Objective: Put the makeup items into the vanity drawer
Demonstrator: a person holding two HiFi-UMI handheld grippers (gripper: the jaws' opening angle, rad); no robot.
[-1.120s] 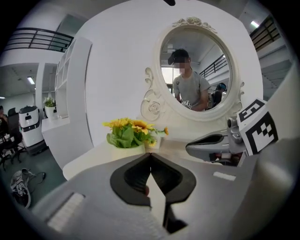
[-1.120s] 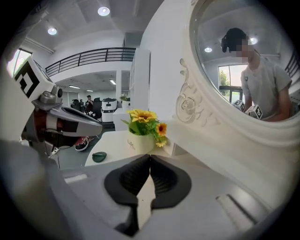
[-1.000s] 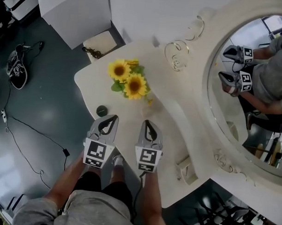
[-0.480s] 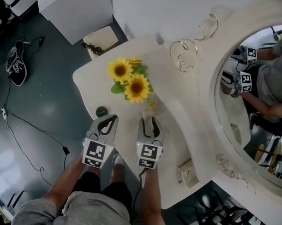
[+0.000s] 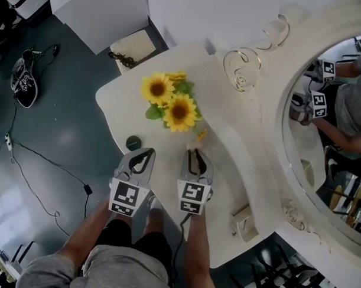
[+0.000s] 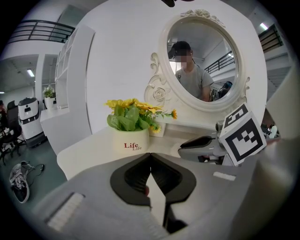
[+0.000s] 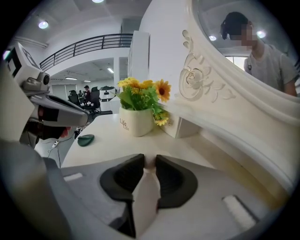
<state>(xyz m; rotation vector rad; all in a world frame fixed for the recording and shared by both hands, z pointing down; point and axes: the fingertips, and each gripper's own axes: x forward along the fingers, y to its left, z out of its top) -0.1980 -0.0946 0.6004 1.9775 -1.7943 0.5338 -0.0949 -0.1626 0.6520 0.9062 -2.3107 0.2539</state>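
Both forearms enter the head view from 6 o'clock. The grippers sit side by side, pointing to 12 o'clock and tilted downward. Left gripper (image 5: 149,152) is at 9 o'clock of right gripper (image 5: 196,153), level with it and not touching. Left jaws: tips touching. Right jaws have just been closing and are now narrow, with the pads on a small pale item (image 7: 150,161) at the tips. Marker cubes face up.

Straight ahead of you the sunflowers (image 5: 170,102) stand in a white pot (image 6: 131,143) (it has "Life" printed on its front), with the oval mirror (image 5: 346,152) off to their right. On the dark floor (image 5: 57,124) at your far left lies a black-and-white sneaker (image 5: 23,82). Past the flowers, a cushioned stool (image 5: 133,50) sits beside a white cabinet (image 5: 96,13).
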